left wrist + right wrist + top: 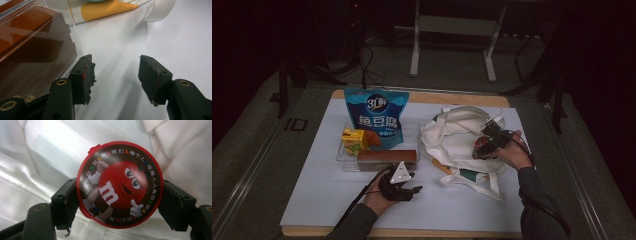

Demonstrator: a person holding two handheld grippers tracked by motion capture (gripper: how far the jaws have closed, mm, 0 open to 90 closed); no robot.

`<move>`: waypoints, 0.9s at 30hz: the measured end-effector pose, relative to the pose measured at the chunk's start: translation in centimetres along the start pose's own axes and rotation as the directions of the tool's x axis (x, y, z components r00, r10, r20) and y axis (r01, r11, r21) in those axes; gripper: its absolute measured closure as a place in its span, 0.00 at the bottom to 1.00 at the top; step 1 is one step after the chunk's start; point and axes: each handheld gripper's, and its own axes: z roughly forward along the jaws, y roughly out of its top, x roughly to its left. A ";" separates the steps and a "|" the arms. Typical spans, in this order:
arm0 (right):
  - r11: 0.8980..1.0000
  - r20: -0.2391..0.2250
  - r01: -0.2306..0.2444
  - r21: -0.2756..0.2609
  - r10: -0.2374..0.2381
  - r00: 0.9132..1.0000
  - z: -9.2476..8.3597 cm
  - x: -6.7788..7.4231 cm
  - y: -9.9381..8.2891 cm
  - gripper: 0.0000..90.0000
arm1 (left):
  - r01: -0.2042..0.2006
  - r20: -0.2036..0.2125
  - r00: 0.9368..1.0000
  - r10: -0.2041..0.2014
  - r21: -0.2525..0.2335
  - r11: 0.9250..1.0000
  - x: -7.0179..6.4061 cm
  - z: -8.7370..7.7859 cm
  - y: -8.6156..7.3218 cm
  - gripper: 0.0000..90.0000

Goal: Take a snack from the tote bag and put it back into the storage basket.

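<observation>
My right gripper (120,197) is shut on a round red M&M's candy tub (120,185), its lid facing the camera, held over a crumpled white cloth tote bag (45,152). In the high view the right gripper (486,145) hovers above the tote bag (457,135) at the right. My left gripper (404,186) rests low on the white table top, open, with nothing between its jaws. In the left gripper view its gripper (115,77) sits just right of a clear plastic bin (75,42) that holds a brown box (32,57).
The clear bin (343,159) at centre left holds a tall blue snack bag (376,117), a yellow carton (353,140) and the brown box (387,157). A white bag strap (160,10) lies on the white table (452,205). A metal stand (452,30) is behind.
</observation>
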 end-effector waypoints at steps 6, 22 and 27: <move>1.000 -0.014 -0.004 -0.009 0.003 1.000 0.3 0.4 0.3 0.27 | -0.001 0.000 1.000 0.001 0.001 1.000 0.0 0.0 0.0 0.50; 1.000 -0.038 -0.014 -0.005 0.014 0.999 1.0 0.7 0.6 0.28 | -0.002 0.001 1.000 0.002 0.002 1.000 0.0 0.0 0.0 0.50; 1.000 -0.043 -0.013 -0.010 0.012 0.999 1.1 1.3 0.9 0.28 | -0.002 0.000 1.000 0.002 0.002 1.000 0.0 0.0 0.0 0.50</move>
